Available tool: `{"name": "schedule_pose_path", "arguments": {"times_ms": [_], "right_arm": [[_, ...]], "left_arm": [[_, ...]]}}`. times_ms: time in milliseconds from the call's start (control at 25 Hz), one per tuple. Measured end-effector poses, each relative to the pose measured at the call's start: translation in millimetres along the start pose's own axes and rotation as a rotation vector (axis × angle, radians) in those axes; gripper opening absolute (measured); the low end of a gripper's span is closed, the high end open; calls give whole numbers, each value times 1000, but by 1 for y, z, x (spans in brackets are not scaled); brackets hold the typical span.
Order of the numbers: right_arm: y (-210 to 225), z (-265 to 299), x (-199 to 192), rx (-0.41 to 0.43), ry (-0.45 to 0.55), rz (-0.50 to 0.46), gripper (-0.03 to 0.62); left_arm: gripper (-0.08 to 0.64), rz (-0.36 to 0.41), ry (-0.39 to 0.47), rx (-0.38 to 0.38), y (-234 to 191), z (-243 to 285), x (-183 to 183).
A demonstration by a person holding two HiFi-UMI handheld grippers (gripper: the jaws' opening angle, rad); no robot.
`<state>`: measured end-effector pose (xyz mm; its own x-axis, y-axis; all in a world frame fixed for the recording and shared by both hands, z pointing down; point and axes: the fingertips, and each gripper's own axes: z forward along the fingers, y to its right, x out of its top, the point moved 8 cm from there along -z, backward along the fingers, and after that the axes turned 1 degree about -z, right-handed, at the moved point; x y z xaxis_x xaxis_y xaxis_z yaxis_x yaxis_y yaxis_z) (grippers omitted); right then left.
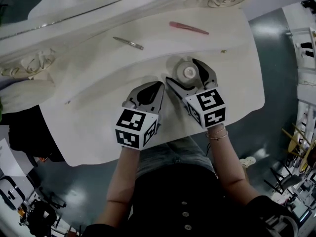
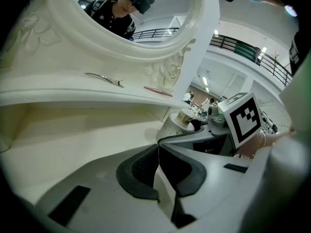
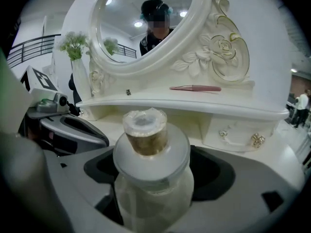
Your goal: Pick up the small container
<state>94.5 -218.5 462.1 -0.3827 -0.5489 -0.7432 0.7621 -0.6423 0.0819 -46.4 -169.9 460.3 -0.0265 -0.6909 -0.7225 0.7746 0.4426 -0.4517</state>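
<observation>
Left tongs (image 1: 160, 84) and right tongs (image 1: 181, 69) sit nearest the head camera, side by side over the near half of the white carved bench (image 1: 98, 132). Left tongs: clenched on nothing, tips together, idle just left of the right pair. Right tongs: released, jaws spread to either side of the small container (image 1: 189, 73), a clear glass jar with a wide white collar and a gold-brown stopper under a translucent cap. It stands upright on the bench top, right of the middle, close under the step of the raised back shelf (image 1: 158, 36) and well in from the right edge. The right gripper view shows dark pad on both sides of the jar, so no squeeze yet; whether either jaw brushes the glass I cannot tell. Well apart on the shelf lie a slim silver hair clip (image 1: 128, 43) and a pink hair clip (image 1: 188, 28). Handling, by judgement: likely light and stiff, but smooth glass, so slippery and breakable if dropped or pinched hard. Best hold looks to be the round body below the collar, where the collar's overhang would check any slide. Avoid the stopper, which may pull loose. Close gently and centred, then lift straight up.
</observation>
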Motion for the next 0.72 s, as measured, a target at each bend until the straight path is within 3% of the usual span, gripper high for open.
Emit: {"name": "schedule_pose_path", "arguments": {"times_ms": [320, 720], "right_arm": [[-2, 9, 6, 8, 1, -14, 405], [-2, 14, 6, -19, -36, -78, 350]], "left_arm": [[12, -12, 16, -12, 0, 0, 3], [12, -11, 34, -12, -3, -7, 6]]}}
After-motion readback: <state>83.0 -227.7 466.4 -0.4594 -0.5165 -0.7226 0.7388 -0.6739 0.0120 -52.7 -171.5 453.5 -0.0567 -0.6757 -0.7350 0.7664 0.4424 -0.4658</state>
